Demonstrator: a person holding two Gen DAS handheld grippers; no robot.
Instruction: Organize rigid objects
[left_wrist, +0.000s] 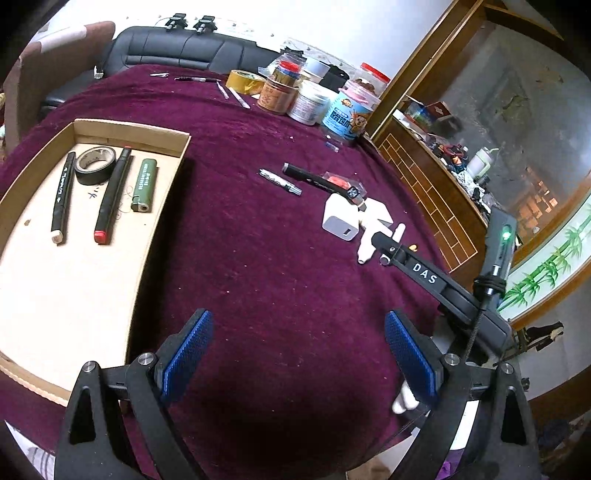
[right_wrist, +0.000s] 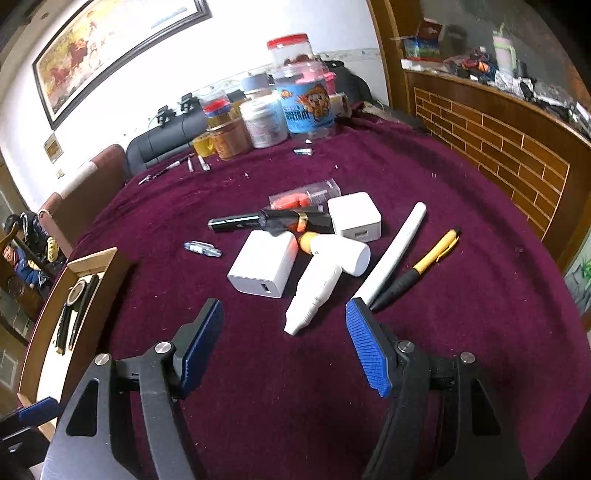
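A shallow cardboard tray (left_wrist: 159, 206) sits on the left of the maroon-clothed surface (left_wrist: 258, 258) and holds four things side by side: a black marker (left_wrist: 62, 197) with a pale tip, a roll of black tape (left_wrist: 95, 165), a second black marker (left_wrist: 113, 195) with a red end, and an olive-green lighter (left_wrist: 143, 185); all three long items lie roughly parallel, running from the tray's far wall toward the camera. At the far edge of the surface stands a group of jars (right_wrist: 306, 99) and tubs with a roll of yellow tape (left_wrist: 245, 82) beside them. The loose things still lie in a cluster mid-surface: two white charger cubes (right_wrist: 263, 268) (right_wrist: 354, 216), a white tube-shaped bottle (right_wrist: 314, 295) with its narrow end toward the right tongs, a stubby white cylinder (right_wrist: 343, 253) lying across it, a white pen (right_wrist: 395, 253) and a yellow-and-black pen (right_wrist: 421, 267) both slanting from near right to far upper right, a black marker-like stick (right_wrist: 240, 222) lying left to right, and a small silver clip-like piece (right_wrist: 203, 249) to its left. The left tongs (left_wrist: 298, 354) hang spread over bare cloth just beside the tray, gripping nothing. The right tongs (right_wrist: 284, 343) are also spread wide and empty, aimed low toward the cluster, with the white bottle's tip just ahead between the pads.
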